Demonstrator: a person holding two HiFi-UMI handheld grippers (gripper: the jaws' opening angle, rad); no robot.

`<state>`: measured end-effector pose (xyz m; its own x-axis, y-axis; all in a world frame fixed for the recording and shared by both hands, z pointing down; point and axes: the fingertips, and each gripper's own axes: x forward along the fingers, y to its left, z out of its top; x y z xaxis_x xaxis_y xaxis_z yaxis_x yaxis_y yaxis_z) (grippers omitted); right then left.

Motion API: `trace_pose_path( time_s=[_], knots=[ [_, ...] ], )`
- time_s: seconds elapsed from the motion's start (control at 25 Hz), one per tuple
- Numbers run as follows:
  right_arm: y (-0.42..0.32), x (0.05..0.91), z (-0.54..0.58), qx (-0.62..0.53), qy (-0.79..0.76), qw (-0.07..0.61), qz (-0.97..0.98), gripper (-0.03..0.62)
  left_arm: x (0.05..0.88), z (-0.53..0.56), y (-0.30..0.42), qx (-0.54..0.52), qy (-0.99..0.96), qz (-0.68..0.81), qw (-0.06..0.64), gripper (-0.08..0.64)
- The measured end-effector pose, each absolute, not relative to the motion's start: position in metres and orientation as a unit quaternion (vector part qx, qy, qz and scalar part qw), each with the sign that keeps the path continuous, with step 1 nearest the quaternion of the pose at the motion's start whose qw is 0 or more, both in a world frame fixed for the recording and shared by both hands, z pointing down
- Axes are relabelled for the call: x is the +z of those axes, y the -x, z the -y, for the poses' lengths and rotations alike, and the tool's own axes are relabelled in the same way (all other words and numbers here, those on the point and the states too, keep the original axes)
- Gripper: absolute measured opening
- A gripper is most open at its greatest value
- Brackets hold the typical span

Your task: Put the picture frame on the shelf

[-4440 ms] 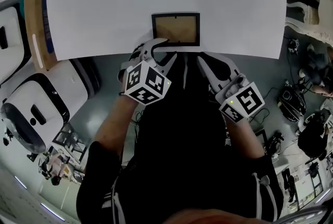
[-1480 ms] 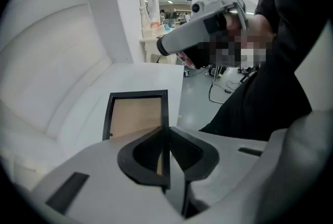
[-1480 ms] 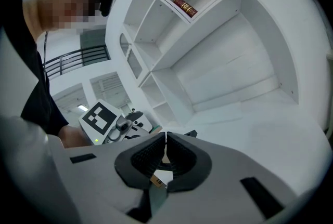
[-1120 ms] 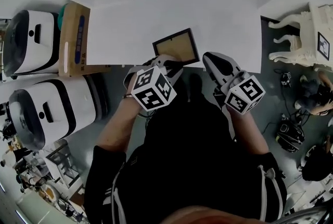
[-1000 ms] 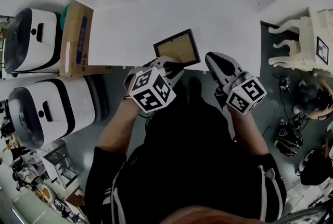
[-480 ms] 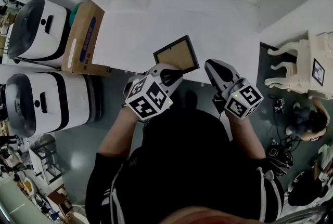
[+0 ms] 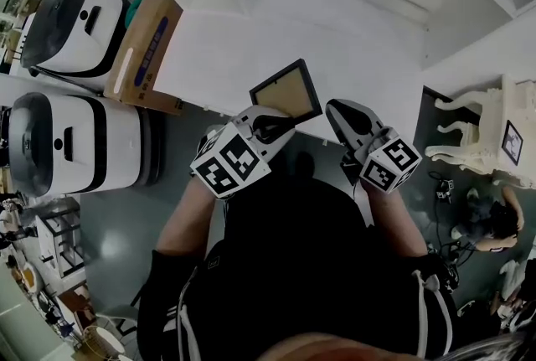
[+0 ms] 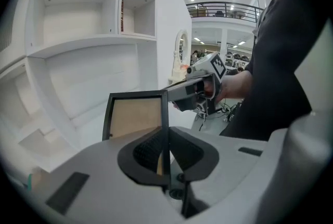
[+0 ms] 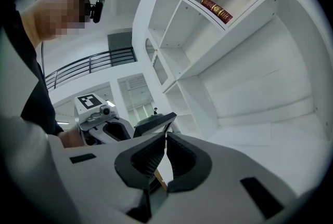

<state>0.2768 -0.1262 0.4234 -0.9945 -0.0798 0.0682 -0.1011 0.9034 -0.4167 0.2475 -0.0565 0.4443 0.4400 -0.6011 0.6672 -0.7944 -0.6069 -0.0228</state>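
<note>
The picture frame [image 7: 286, 90], black-rimmed with a tan backing, hangs tilted in the air in front of the white shelf unit [image 7: 276, 16]. My left gripper [image 7: 270, 120] is shut on its near edge. In the left gripper view the pads clamp the frame's [image 8: 134, 115] right rim at the left gripper [image 8: 164, 141], with empty white shelf compartments [image 8: 78, 41] behind. My right gripper [image 7: 338, 111] floats just right of the frame, shut with nothing in it. From the right gripper view, past that shut gripper [image 9: 166, 137], the frame [image 9: 156, 121] appears edge-on beside the left gripper [image 9: 99, 118].
Two white machines [image 7: 71, 20] [image 7: 63, 146] and a cardboard box [image 7: 149, 49] stand at the left. An ornate white stand [image 7: 486, 137] is at the right, with a person [image 7: 501, 217] near it. A red book [image 9: 216, 10] lies in an upper shelf compartment.
The left gripper has risen with the frame, which is now lifted off the white surface and more tilted. The right gripper has risen slightly beside it. The shelf has come closer in view.
</note>
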Motion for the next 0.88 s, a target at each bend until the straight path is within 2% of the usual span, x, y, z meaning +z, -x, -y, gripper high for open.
trace_pose_path(
  time_s=[0.2, 0.44, 0.88],
  knots=[
    [-0.266, 0.428, 0.120, 0.216, -0.030, 0.029, 0.976, 0.021, 0.438, 0.051, -0.241, 0.318, -0.838, 0.419, 0.143, 0.044],
    [-0.217, 0.420, 0.111, 0.204, -0.035, 0.035, 0.978, 0.021, 0.422, 0.042, -0.199, 0.296, -0.857, 0.404, 0.124, 0.044],
    [-0.072, 0.405, 0.077, 0.197, -0.099, 0.005, 0.975, 0.021, 0.389, -0.002, -0.058, 0.291, -0.898, 0.320, 0.080, 0.044]
  ],
)
